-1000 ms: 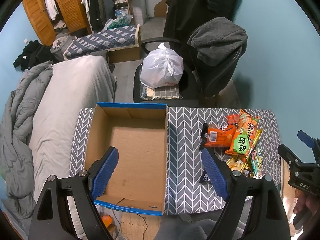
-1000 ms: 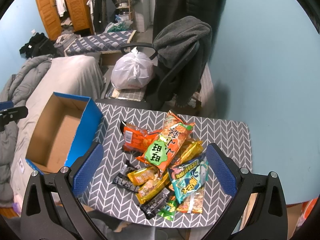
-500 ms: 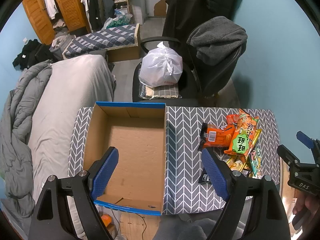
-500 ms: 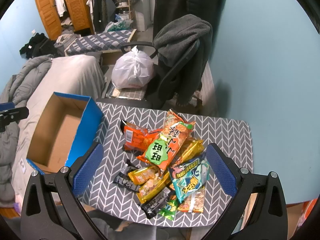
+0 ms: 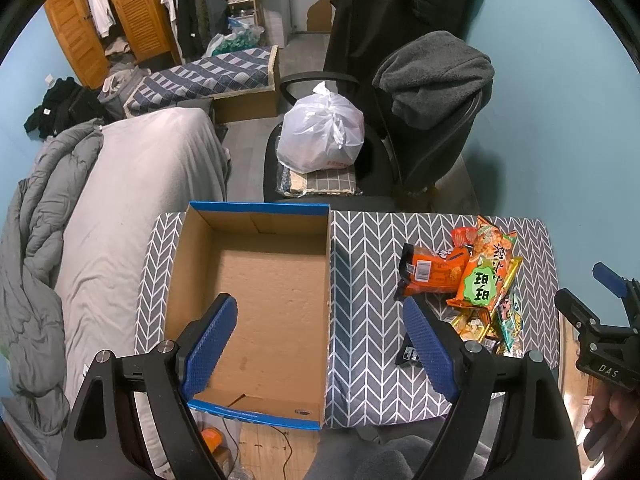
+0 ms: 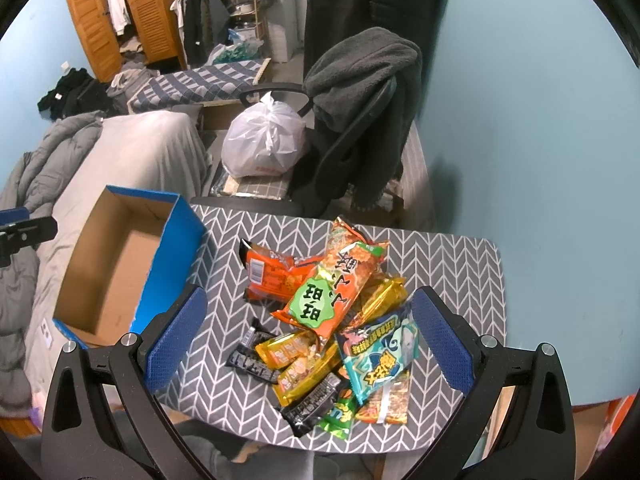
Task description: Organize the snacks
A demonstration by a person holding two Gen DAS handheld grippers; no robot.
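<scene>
We see even indoor light in both wrist views, medium-bright, source apparently overhead and out of frame. Colours read slightly cool. Shadows are soft: the box throws a dim band onto the tablecloth along its right wall, and the chair darkens the blue wall beside it. Mild glare on the foil snack packs and on the white bag. Focus is sharp mid-frame. Heavy fisheye: table edges bow, and black vignette fills all four corners. The far wardrobe is softer and small. No motion blur.
</scene>
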